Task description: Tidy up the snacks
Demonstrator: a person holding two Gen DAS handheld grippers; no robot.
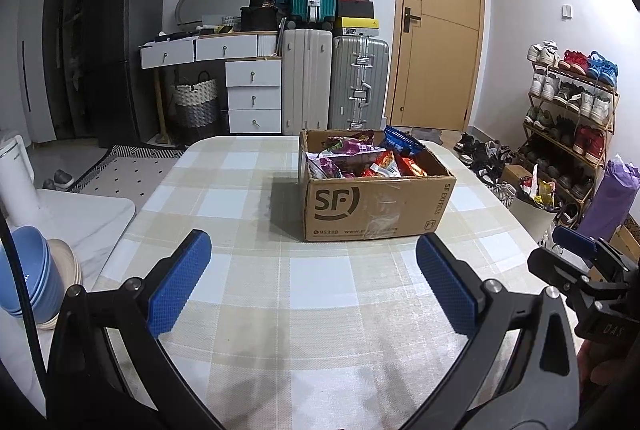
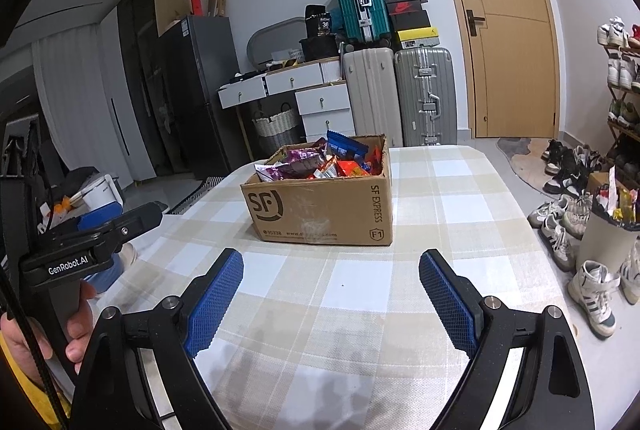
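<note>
Blue, knurled rubber pads line both tools: the left gripper (image 1: 314,284) and right gripper (image 2: 332,300) gape wide, holding nothing, above the woven checked tablecloth (image 1: 280,330). At twelve o'clock sits the stiff cardboard box (image 1: 372,206), heaped with snack packets (image 1: 360,160): light, crinkly, slippery, likely crushable; pinch a sealed edge.

The left hand-held gripper (image 1: 314,284) hangs wide open over the checked counter (image 1: 248,190); ahead sits a cardboard box (image 1: 376,206) heaped with snack packets (image 1: 360,160), perhaps crisps.
</note>
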